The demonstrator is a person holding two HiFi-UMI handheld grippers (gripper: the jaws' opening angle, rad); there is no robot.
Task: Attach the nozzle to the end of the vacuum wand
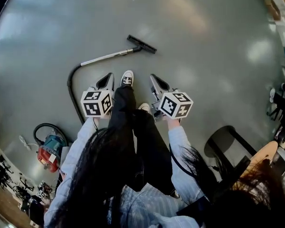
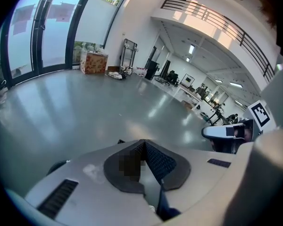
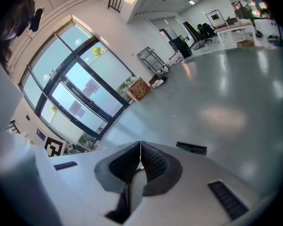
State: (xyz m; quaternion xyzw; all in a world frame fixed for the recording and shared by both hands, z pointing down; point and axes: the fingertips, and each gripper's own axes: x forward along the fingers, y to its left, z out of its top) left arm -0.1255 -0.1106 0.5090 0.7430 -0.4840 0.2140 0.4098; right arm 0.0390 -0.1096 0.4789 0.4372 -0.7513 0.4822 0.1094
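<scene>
Head view: the silver metal vacuum wand (image 1: 107, 57) lies on the grey floor (image 1: 204, 42), with the flat black nozzle (image 1: 142, 44) at its far end, seemingly joined, well apart from the left tongs (image 1: 109, 76) and right tongs (image 1: 153, 77). Left gripper view: left tongs together, empty. Right gripper view: right tongs together, empty.

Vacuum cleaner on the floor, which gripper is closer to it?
Left. The left gripper is on the same side of the person's legs as the vacuum cleaner; the right gripper is beyond them, farther away.
</scene>
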